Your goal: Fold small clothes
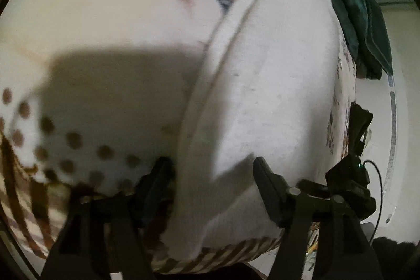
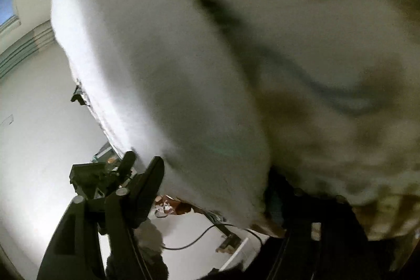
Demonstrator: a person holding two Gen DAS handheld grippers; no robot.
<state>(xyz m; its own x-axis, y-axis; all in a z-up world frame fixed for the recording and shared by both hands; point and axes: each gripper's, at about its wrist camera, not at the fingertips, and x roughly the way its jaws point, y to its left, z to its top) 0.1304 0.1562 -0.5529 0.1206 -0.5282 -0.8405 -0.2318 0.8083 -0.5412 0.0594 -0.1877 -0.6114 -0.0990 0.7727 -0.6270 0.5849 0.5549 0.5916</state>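
A white knit garment (image 1: 275,85) lies folded lengthwise on a cream patterned blanket (image 1: 110,17), its long folded edge running from top right to bottom centre. My left gripper (image 1: 212,175) is open, its dark fingers (image 1: 270,190) straddling the garment's near end just above the cloth. In the right wrist view the same white garment (image 2: 162,75) fills the frame, blurred. My right gripper (image 2: 210,188) is open, its left finger (image 2: 147,190) beside the garment's edge; the right finger is mostly hidden behind the cloth.
A dark teal garment (image 1: 362,17) lies heaped at the blanket's far right. The other gripper (image 1: 351,175) and a black cable (image 1: 378,190) sit at the bed's right edge. White floor (image 2: 39,135) and a cable (image 2: 199,238) lie below the bed edge.
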